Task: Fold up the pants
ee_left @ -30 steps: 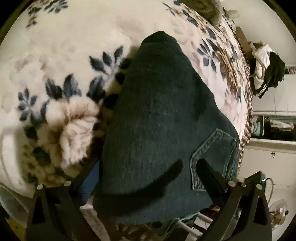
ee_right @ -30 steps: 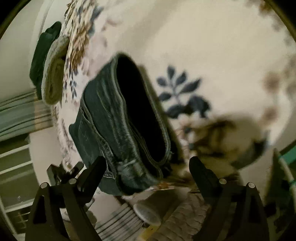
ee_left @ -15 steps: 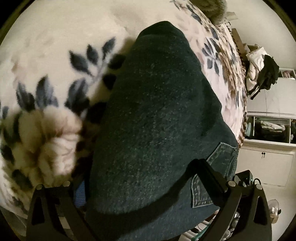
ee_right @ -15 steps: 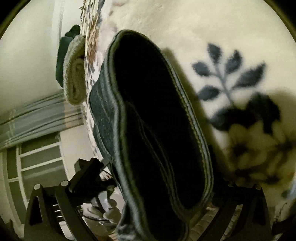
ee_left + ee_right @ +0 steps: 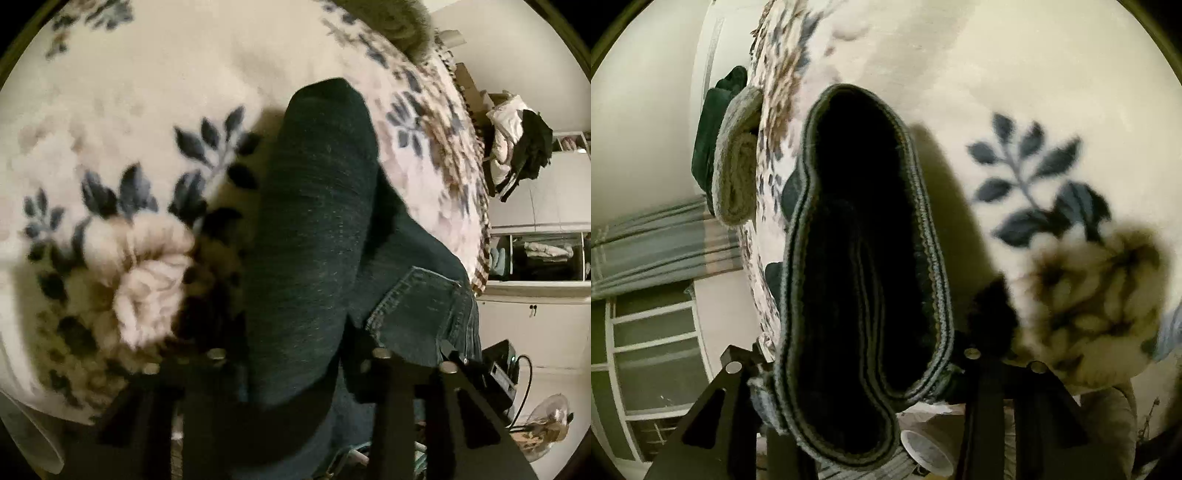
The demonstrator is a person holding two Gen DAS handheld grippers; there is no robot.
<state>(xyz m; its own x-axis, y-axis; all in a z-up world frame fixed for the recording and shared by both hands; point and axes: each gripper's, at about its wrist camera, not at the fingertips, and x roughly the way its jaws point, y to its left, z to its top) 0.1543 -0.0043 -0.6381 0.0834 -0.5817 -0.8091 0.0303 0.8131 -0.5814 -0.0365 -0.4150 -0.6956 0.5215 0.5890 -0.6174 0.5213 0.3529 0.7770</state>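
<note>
Floral blanket (image 5: 155, 110) on bed: carries dark denim pants (image 5: 317, 229), folded, back pocket (image 5: 417, 310) showing. Left gripper (image 5: 295, 354): jaws clamped on fold. Right gripper (image 5: 864, 365): jaws clamped on hem end (image 5: 864, 258). Rolled towel (image 5: 737, 177) at bed edge. No legible labels.

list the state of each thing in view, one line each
pants: dark denim, folded into a thick bundle, gripped at both ends
left gripper: shut on the pants near the back pocket
right gripper: shut on the layered folded edge
floral blanket: spread flat under the pants
rolled towel: rolled, at the blanket's edge
</note>
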